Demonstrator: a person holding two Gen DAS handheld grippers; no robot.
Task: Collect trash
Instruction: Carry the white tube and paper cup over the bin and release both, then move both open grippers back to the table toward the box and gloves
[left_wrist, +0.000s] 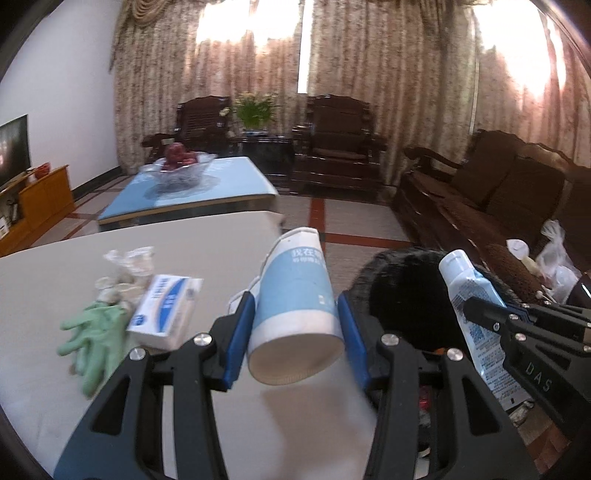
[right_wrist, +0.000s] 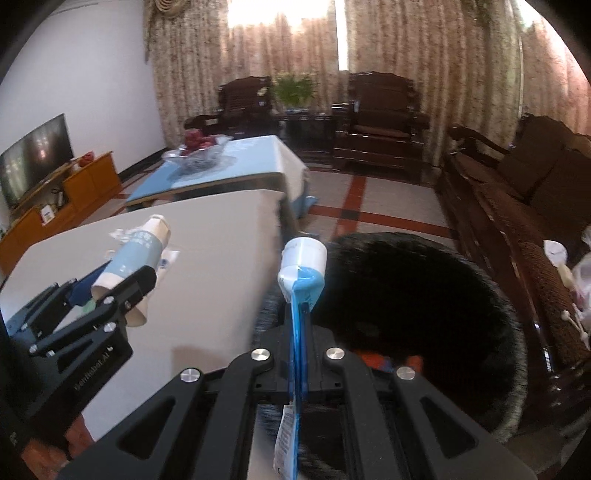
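Note:
My left gripper (left_wrist: 297, 314) is shut on a blue and white paper cup (left_wrist: 295, 310) and holds it above the right part of the white table (left_wrist: 207, 243). It also shows in the right wrist view (right_wrist: 107, 291) with the cup (right_wrist: 133, 258). My right gripper (right_wrist: 301, 317) is shut on a flat blue and white tube (right_wrist: 301, 273), white cap forward, at the rim of a black trash bin (right_wrist: 413, 295). The tube (left_wrist: 469, 295) and the bin (left_wrist: 402, 291) also show in the left wrist view.
On the table lie a green glove (left_wrist: 96, 332), a tissue pack (left_wrist: 164, 310) and crumpled clear plastic (left_wrist: 127, 266). A blue coffee table (left_wrist: 207, 188) with a fruit bowl stands beyond. A dark wooden sofa (left_wrist: 491, 195) is on the right, armchairs at the back.

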